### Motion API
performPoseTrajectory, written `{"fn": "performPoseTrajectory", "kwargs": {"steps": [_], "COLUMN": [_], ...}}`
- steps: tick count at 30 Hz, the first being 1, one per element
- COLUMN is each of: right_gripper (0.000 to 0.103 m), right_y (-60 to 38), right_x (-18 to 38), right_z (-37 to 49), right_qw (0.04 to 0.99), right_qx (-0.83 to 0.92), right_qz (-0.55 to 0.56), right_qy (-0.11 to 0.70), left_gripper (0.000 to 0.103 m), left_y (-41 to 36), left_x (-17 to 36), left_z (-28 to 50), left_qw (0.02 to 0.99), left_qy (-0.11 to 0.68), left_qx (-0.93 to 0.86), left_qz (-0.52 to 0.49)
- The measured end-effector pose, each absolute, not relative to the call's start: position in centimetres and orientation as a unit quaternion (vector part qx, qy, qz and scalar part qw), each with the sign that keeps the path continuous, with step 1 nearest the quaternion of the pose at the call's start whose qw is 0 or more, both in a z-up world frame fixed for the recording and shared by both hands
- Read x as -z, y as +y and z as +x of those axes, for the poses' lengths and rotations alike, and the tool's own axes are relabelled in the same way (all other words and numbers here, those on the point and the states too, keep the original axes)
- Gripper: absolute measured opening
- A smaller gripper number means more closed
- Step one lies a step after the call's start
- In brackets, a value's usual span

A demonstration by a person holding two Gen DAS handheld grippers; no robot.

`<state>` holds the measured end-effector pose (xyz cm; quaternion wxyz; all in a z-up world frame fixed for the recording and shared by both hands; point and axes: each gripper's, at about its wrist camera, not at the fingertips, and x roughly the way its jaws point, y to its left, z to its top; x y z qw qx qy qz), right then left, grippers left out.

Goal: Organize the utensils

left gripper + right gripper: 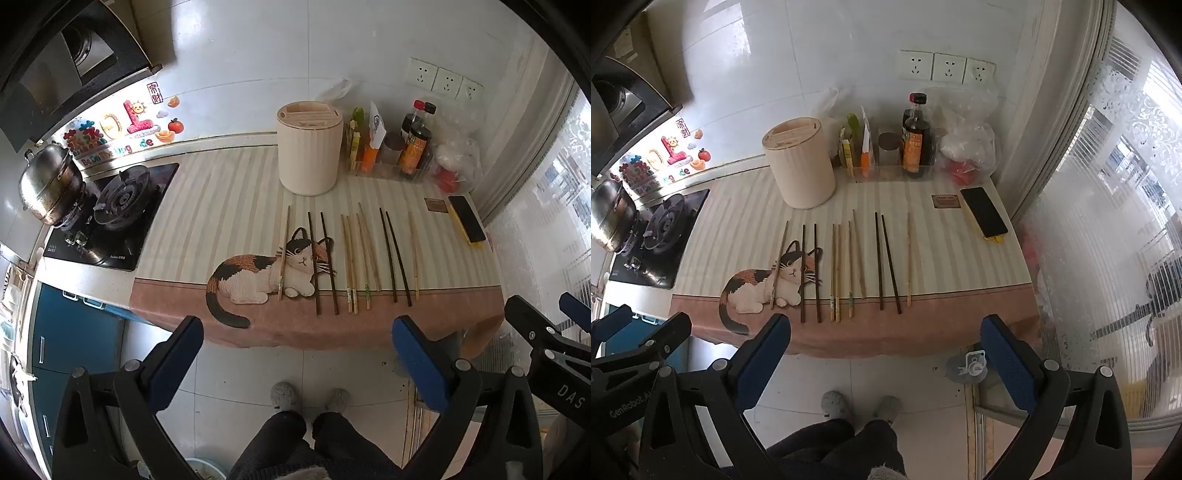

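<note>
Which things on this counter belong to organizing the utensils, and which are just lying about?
For the job: chopsticks, cream holder.
Lying about: phone, sauce bottle, plastic bag, small card, steel pot.

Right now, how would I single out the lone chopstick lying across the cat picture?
Find the cat picture on the table mat, in front of the cream utensil holder. The leftmost chopstick crosses the cat's neck. It is pale wood and lies alone; the two chopsticks to its right are dark.

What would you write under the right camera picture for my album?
Open right gripper hovers before loose chopsticks on a cat-print mat, cream holder behind.
</note>
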<state>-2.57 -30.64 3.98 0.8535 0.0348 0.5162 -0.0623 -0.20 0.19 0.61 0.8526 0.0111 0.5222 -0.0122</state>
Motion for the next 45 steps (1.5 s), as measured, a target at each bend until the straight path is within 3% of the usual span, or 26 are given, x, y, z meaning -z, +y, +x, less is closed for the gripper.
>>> {"fn": "performPoseTrajectory", "kwargs": {"steps": [45], "right_gripper": [0.103], "right_y": [-31.1], "right_x": [-4.9], "right_z": [-2.9], "right_qw": [0.864], "right_qx": [0.066], "right_qz": [0.028], "right_qy": [0.498], "left_gripper": [0.103], "left_y": [-0.8], "left_x": [-2.6], "left_z": [1.3], "left_qw": [0.859], "left_qy": [0.511], "left_qx": [0.012], "left_qz": [0.006]}}
